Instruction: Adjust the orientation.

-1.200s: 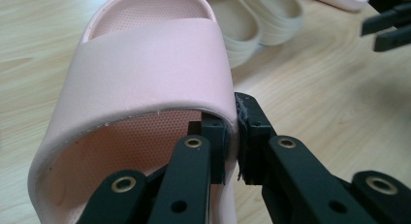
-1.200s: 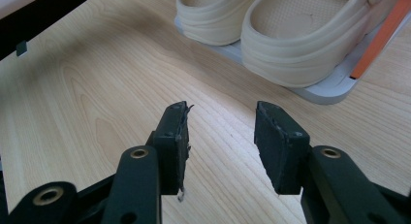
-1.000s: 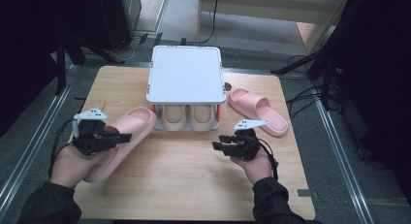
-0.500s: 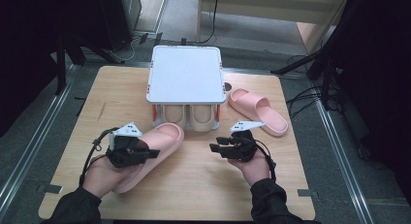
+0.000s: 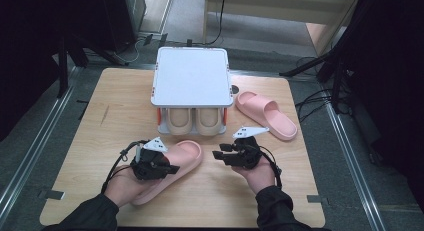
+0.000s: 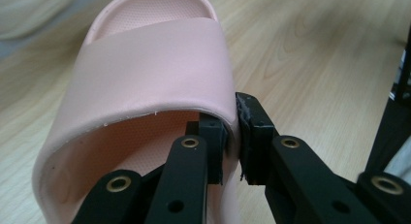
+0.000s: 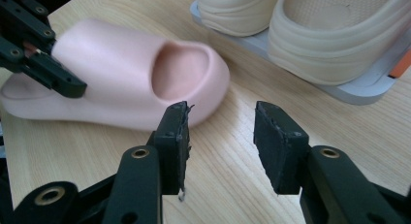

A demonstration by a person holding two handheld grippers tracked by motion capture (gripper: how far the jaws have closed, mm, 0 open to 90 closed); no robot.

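Observation:
A pink slipper (image 5: 176, 166) lies on the wooden table in front of the grey shoe rack (image 5: 190, 81). My left gripper (image 5: 172, 169) is shut on the edge of its strap (image 6: 232, 118); one jaw is inside the strap, the other outside. The same slipper (image 7: 126, 78) shows in the right gripper view, toe toward the rack. My right gripper (image 5: 217, 155) is open and empty (image 7: 220, 136), just right of the slipper's toe. A second pink slipper (image 5: 266, 114) rests at the right of the rack.
Under the rack's white top, a beige pair of slippers (image 5: 192, 122) fills the lower shelf (image 7: 339, 90). Bare tabletop (image 5: 110, 116) lies left of the rack and along the front edge. Cables and stands surround the table on the floor.
My left gripper has carried the pink slipper from the table's left side toward the centre, in front of the rack. The right gripper has stayed open and nearly still.

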